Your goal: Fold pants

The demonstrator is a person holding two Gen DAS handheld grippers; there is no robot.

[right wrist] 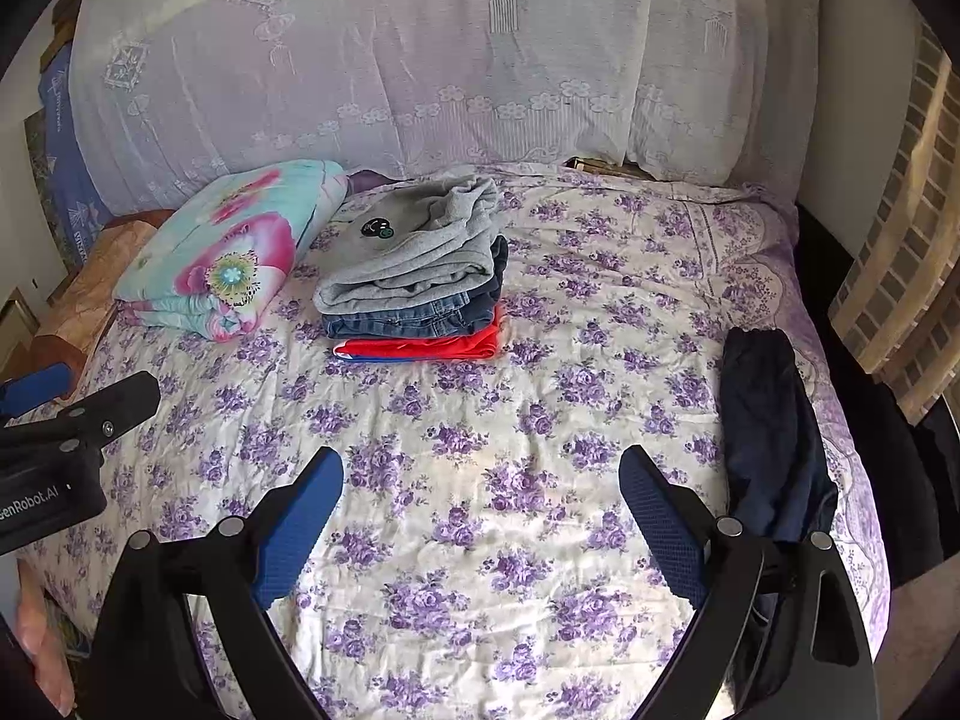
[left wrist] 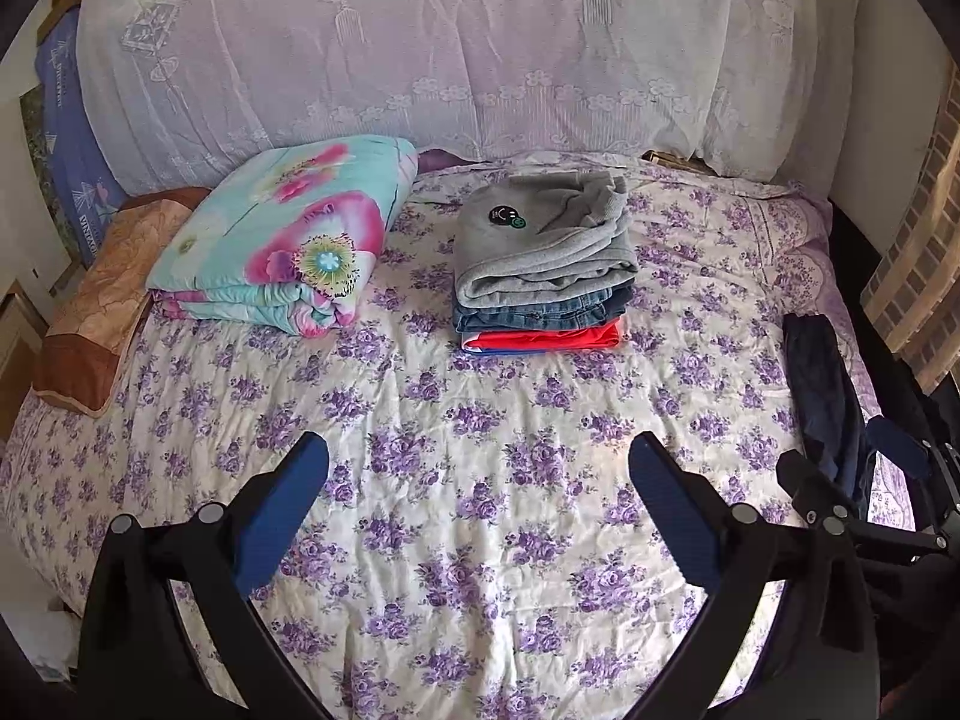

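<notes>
On the bed (left wrist: 480,510) there is 1 stack of folded clothes (left wrist: 543,264) w/ 3 layers: grey on top, blue denim in the middle, red at the bottom; the grey piece carries 1 small round black patch, its writing too small to read. Left of the stack lies 1 folded floral quilt (left wrist: 282,240), near but not touching; further left of it, at the bed edge, 1 brown pillow (left wrist: 114,300). The dark navy pants (right wrist: 771,444) lie unfolded well to the right of the stack, along the right edge of the bed. 2 grippers: left gripper (left wrist: 479,483) and right gripper (right wrist: 481,486), both w/ blue-padded fingers spread wide, holding nothing; the left one's body reads "enRobot.AI", partly cut off. Between the stack and the fingers the bed is free, approx. the whole front half.
</notes>
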